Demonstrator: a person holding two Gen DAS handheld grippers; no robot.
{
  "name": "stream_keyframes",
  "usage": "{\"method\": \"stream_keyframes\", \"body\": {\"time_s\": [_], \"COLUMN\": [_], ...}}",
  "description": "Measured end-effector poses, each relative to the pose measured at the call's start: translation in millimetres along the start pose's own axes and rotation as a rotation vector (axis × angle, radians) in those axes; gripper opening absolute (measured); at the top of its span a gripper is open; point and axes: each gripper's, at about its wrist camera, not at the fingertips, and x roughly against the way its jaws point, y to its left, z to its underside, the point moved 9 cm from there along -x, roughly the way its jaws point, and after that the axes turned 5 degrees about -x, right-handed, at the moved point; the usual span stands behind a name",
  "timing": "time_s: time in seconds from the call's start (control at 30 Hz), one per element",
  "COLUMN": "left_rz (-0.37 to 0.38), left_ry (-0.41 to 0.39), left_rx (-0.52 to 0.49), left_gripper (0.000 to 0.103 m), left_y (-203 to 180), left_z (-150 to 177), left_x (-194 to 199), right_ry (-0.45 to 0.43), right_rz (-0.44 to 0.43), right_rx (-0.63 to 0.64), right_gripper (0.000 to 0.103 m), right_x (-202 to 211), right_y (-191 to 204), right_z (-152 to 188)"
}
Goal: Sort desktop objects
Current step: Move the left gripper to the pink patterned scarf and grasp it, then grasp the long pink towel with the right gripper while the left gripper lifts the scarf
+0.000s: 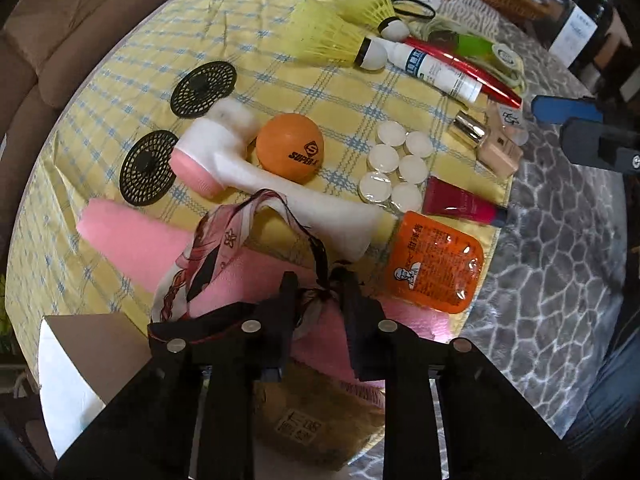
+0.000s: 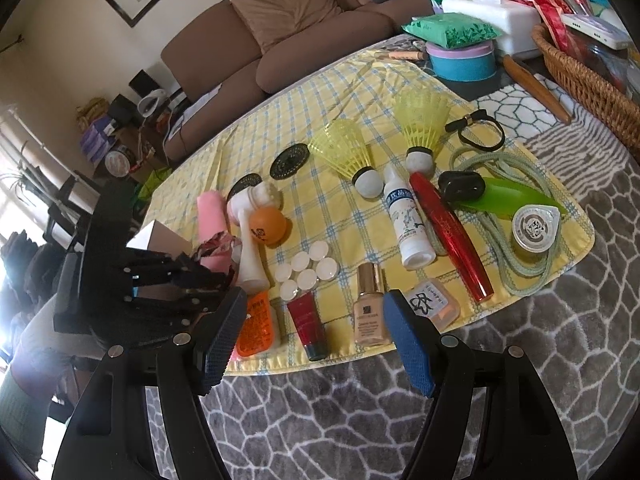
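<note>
My left hand-held gripper (image 1: 316, 300) is clamped on a patterned ribbon bundle (image 1: 224, 256) lying over the pink towel (image 1: 132, 240) near the table's (image 1: 560, 240) front-left edge. My right hand-held gripper (image 2: 312, 344) hangs spread apart, empty, over the bare grey table margin before the foundation bottle (image 2: 370, 308).

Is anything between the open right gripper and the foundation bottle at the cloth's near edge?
Nothing visible. The right gripper is open, and the foundation bottle lies between its fingers' line of approach with bare cloth before it. The red tube lies close beside the bottle, apart from it.
</note>
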Motion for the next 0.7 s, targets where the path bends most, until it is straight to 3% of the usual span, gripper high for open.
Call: {"method": "stream_keyframes", "body": {"time_s": [0.07,0.23,0.37,0.4,0.53,0.6,0.7], "left_rz": [0.017,0.105,0.177,0.196,0.271,0.307,0.344], "left_ry": [-0.033,-0.158,-0.285,-0.342,-0.498,-0.554,-0.615], "left_rx": [0.042,0.153,0.214,0.236,0.308,0.342,0.389], "left_gripper": [0.011,0.010,0.010,0.010,0.010,0.010,0.010], "left_y": [5,17,27,30,47,56,68], "left_z": [-2,-8,-9,-6,12,24,49], "left_x": [6,45,98,122,189,217,249], "right_ry": [0.001,-0.002,-0.010,-0.010,0.021,0.047,0.097], "right_rz": [0.000,-0.014,-0.040,-0.049,-0.113,-0.121,-0.067], "right_rx": [0.006,0.036,0.115,0.137,0.218,0.261,0.367], "right_gripper": [0.073,0.073,0.073,0.071,0.045,0.044,0.044], "right_x": [0,0,0,-1,-9,-19,-45], "right_y": [1,9,31,39,74,90,116], "right_z": [0,1,6,7,15,20,25]}}
